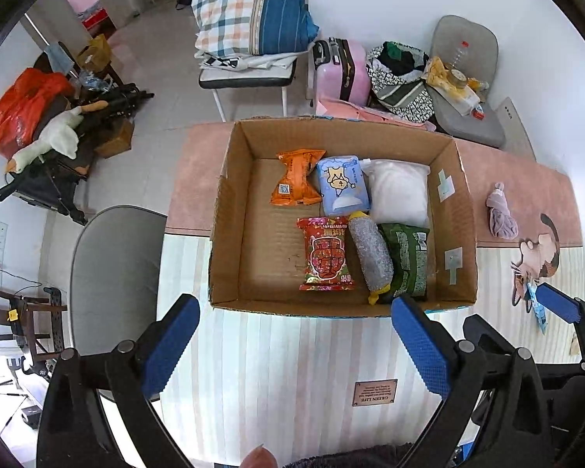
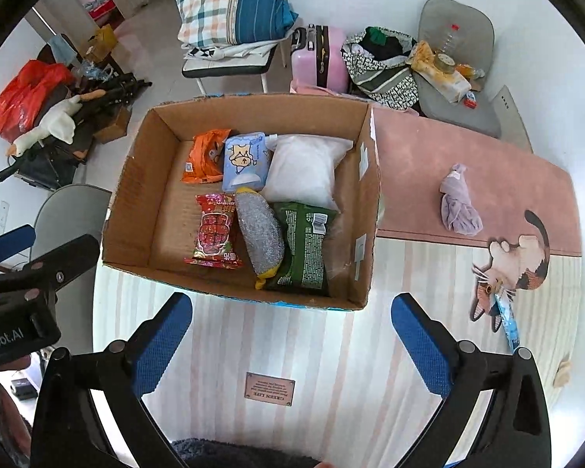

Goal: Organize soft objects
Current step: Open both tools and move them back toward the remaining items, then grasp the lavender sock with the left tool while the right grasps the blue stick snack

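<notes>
An open cardboard box [image 1: 230, 210] [image 2: 130, 202] stands on the table. It holds an orange packet [image 1: 295, 177], a blue tissue pack [image 1: 343, 183], a white bag [image 1: 399, 191], a red packet [image 1: 325, 253], a silver sponge [image 1: 370, 257] and a green packet [image 1: 407, 259]. A lilac cloth bundle [image 2: 459, 206] [image 1: 500, 214] lies on the pink mat to the right of the box. My left gripper [image 1: 292, 347] is open and empty in front of the box. My right gripper [image 2: 292, 343] is open and empty, also in front of the box.
A blue sachet [image 2: 509, 321] lies on the cat picture at the right. A grey chair [image 1: 113, 273] stands left of the table. Behind are a chair with pillows [image 1: 249, 11], a pink suitcase [image 1: 339, 70] and bags.
</notes>
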The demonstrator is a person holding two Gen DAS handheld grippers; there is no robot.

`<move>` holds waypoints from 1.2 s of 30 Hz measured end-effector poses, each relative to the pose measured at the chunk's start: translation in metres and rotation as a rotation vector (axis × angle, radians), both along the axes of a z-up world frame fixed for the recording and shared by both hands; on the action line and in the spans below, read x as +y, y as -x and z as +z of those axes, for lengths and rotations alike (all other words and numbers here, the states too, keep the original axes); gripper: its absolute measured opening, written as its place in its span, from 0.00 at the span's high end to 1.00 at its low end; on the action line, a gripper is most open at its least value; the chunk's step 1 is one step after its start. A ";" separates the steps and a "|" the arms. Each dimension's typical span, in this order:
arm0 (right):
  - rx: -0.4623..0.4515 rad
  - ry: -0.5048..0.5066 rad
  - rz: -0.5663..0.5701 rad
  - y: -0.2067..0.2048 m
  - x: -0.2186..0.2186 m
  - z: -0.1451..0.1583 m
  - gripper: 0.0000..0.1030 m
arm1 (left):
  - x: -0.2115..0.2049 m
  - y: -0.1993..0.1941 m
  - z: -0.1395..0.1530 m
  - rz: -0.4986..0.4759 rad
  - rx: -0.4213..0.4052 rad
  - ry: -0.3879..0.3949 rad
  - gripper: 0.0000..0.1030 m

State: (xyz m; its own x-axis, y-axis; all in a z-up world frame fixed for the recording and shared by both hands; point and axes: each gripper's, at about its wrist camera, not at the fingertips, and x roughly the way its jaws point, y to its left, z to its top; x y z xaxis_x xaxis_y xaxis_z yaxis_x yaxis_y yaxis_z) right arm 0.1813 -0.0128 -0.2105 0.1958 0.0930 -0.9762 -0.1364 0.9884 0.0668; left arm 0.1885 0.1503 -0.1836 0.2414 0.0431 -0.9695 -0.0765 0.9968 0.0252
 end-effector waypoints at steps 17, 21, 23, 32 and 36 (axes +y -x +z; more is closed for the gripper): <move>0.030 0.061 -0.201 -0.007 -0.179 -0.016 0.00 | -0.173 -0.046 0.000 -0.221 0.010 0.022 0.02; 0.127 0.205 -0.289 -0.010 -0.263 -0.062 0.00 | -0.257 -0.076 -0.048 -0.291 0.102 0.045 0.02; 0.167 0.235 -0.317 -0.011 -0.298 -0.083 0.00 | -0.299 -0.092 -0.081 -0.324 0.171 0.046 0.02; 0.383 0.198 -0.325 -0.013 -0.398 -0.194 0.00 | -0.381 -0.135 -0.184 -0.323 0.359 0.015 0.02; 0.447 0.197 -0.306 -0.014 -0.415 -0.226 0.15 | -0.386 -0.147 -0.207 -0.310 0.403 -0.004 0.02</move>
